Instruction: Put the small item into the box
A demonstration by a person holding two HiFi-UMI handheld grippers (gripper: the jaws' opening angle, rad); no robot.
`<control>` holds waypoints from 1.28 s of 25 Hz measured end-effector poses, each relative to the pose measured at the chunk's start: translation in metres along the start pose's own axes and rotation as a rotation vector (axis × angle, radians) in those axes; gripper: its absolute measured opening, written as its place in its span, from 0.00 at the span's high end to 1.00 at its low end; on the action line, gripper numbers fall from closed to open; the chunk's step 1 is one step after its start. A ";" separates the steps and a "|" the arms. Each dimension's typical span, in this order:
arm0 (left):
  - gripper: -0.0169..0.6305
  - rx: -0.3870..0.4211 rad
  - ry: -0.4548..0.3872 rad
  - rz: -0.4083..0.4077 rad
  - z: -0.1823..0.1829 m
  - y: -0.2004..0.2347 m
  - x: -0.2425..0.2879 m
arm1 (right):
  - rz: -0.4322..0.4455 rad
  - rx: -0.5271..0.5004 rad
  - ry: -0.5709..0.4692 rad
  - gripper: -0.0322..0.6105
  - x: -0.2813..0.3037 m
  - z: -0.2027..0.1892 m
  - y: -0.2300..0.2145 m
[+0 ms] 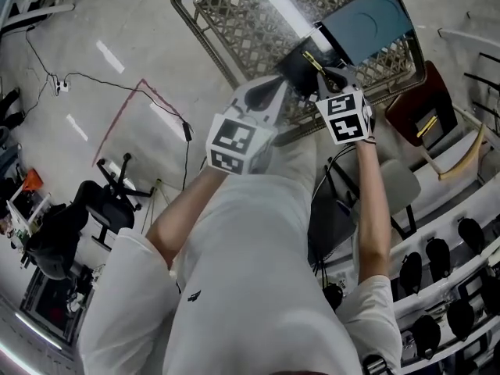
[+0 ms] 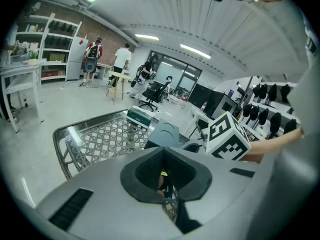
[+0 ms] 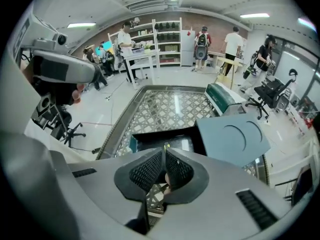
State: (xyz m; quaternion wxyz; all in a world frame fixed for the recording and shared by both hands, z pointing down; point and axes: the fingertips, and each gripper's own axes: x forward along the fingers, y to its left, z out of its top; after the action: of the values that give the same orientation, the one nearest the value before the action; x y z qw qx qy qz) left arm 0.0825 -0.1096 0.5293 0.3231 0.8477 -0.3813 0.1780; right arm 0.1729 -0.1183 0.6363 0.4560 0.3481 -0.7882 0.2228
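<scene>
1. Wire-mesh table (image 1: 226,14) fills the head view from 11 to 1 o'clock, and both grippers are held over its near edge.
2. A dark box (image 3: 150,139) sits open on the mesh. Its blue-grey lid (image 3: 232,136) is swung out at 3 o'clock of it in the right gripper view.
3. The right gripper (image 3: 166,159) points at the box. Its ribbed jaws are pressed almost together on a thin item (image 3: 166,147), whose yellow tip sticks out at 12 o'clock, just before the box's near wall.
4. In the head view the item shows as a short gold stick above the box's near edge, at 11 o'clock of the right gripper's marker cube (image 1: 345,116).
5. The left gripper (image 2: 163,171) lies at 9 o'clock of the right one, close beside it. Its jaws are also drawn in to a narrow slit, with a small yellow-tipped piece held in it. I cannot tell whether this is the same item.
6. A green case (image 3: 220,98) lies on the mesh at 12 o'clock of the lid.
7. A black office chair (image 1: 101,201) stands on the floor at 9 o'clock in the head view.
</scene>
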 end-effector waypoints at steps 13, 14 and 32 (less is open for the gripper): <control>0.97 0.077 -0.028 -0.103 0.034 -0.036 -0.050 | -0.177 0.120 -0.199 0.94 -0.105 0.046 0.021; 0.97 0.084 -0.034 -0.109 0.037 -0.037 -0.054 | -0.191 0.133 -0.214 0.94 -0.113 0.048 0.023; 0.97 0.180 -0.186 -0.213 0.105 -0.061 -0.144 | -0.517 0.345 -0.582 0.95 -0.264 0.107 0.068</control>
State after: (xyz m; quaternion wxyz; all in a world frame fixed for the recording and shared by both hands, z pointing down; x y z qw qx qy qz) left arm 0.0417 -0.0748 0.3491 0.2261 0.9217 -0.3000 0.0967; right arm 0.1513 -0.0537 0.3515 0.1904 0.6539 -0.7219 0.1224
